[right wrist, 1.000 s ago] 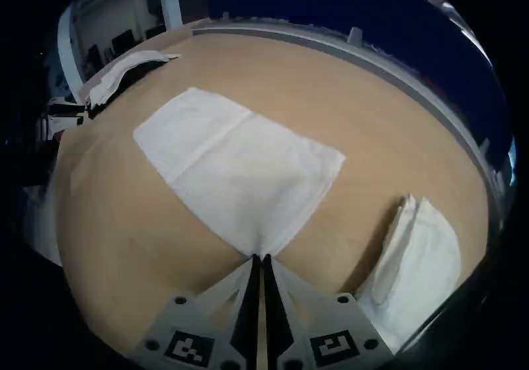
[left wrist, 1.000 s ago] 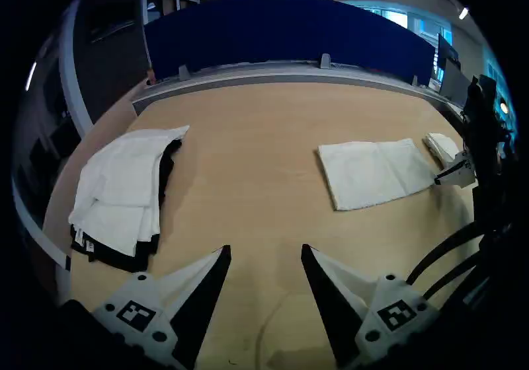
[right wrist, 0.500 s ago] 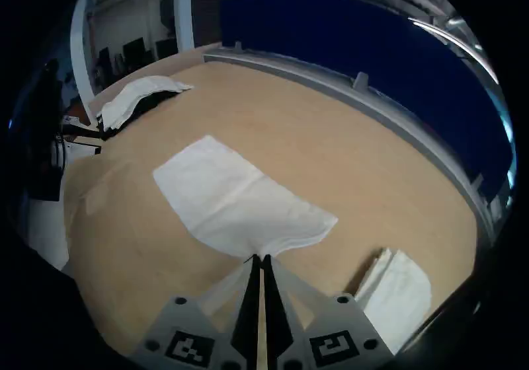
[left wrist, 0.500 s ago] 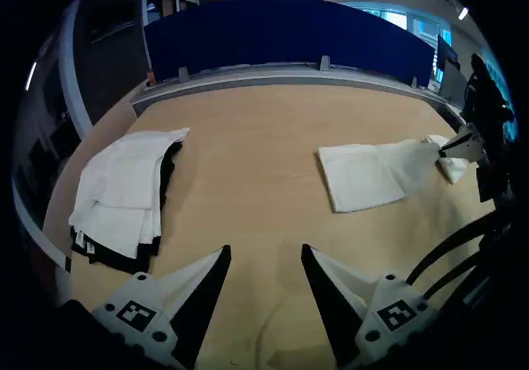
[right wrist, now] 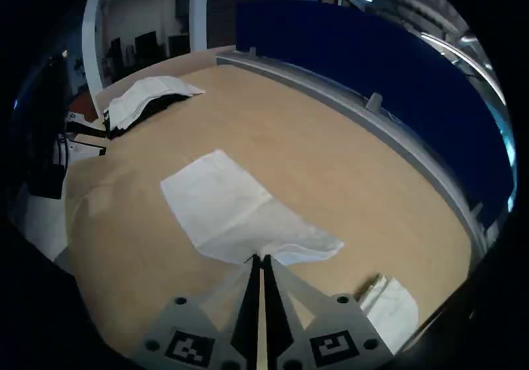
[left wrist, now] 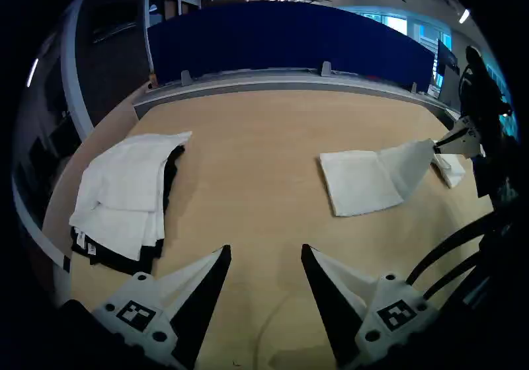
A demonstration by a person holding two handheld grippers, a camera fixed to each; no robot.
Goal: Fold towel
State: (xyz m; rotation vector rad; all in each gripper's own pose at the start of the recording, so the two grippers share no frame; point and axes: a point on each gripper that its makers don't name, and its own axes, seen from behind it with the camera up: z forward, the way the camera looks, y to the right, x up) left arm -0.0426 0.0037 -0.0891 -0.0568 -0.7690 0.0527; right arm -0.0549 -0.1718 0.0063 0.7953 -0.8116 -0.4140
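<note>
Our right gripper (right wrist: 258, 264) has both fingers pressed together on one corner of the white towel (right wrist: 225, 211). In the left gripper view that corner is held up off the table (right wrist: 317, 139), with the cloth sloping down from the pinch and its far half lying flat on the wood. Our left gripper (left wrist: 264, 259) hangs low over bare table with its fingers spread and nothing between them, well apart from the towel.

We judge the towel to be light, soft and quite limp. It drapes from the single pinch and sags along the raised edge, so one hold will not carry a straight fold line. The sensible second hold is the other corner of the same short edge, taken by our left gripper with a deep bite so the thin hem does not slip out. The tabletop looks smooth, so the flat half may slide if we pull sideways rather than up and over.

Just beside the towel lies a small folded cloth (right wrist: 391, 307). Farther off, near the table's edge, sits a pile of white and dark cloths (left wrist: 125, 185), and a blue partition (left wrist: 284, 39) lines the back.
</note>
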